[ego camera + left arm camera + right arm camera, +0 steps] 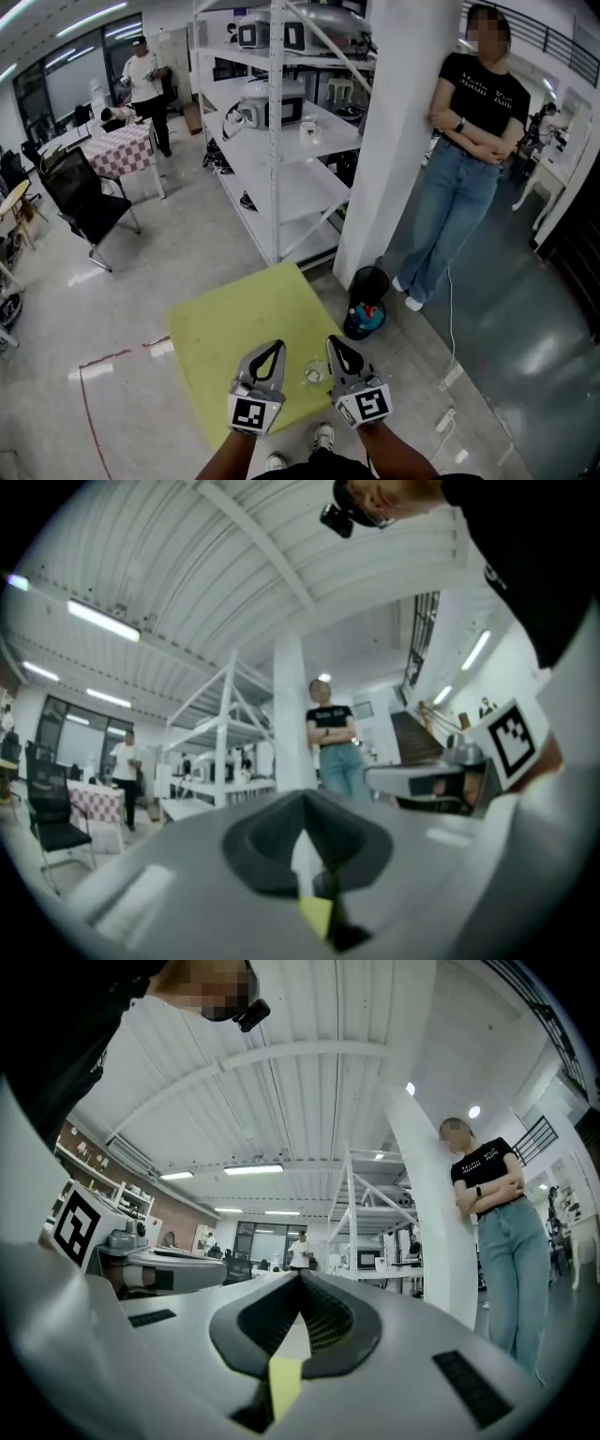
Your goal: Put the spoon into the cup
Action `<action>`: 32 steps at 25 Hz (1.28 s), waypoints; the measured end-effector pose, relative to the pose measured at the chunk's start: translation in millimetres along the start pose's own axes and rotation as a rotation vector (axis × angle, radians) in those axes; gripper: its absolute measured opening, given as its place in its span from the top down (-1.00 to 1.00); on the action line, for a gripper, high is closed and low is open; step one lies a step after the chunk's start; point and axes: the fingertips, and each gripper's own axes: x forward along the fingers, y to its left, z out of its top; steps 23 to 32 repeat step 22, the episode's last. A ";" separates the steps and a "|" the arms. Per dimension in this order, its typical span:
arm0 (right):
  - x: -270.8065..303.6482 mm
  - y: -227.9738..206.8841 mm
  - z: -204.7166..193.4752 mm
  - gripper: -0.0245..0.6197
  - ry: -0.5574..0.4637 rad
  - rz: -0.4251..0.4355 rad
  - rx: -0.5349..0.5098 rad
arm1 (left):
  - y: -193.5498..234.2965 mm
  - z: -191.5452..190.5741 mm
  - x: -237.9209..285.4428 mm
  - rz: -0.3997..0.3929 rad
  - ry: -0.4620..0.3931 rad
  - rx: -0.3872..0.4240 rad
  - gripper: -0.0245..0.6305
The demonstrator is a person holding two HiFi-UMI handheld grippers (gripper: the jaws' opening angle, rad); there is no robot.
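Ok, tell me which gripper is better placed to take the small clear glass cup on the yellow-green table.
Probably right. The small clear glass cup stands on the yellow-green table close beside the right gripper; the left gripper is farther off. Both are shut and empty.

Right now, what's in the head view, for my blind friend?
The left gripper and right gripper, both shut and empty, hover over a yellow-green square table, a small clear glass cup between them. Behind, a person in black T-shirt leans on a white pillar.

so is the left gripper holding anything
No, the left gripper is shut tip to tip, with only the yellow table showing behind its jaws.
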 end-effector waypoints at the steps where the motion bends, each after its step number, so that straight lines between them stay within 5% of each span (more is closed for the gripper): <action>1: -0.7 2.7 4.1 0.90 -0.005 -0.001 -0.008 | 0.7 3.9 -2.0 -0.003 -0.008 0.006 0.91; 32: -21.5 19.0 31.2 0.90 -0.043 -0.023 -0.029 | -9.0 24.6 -30.5 -0.005 -0.038 -0.003 0.91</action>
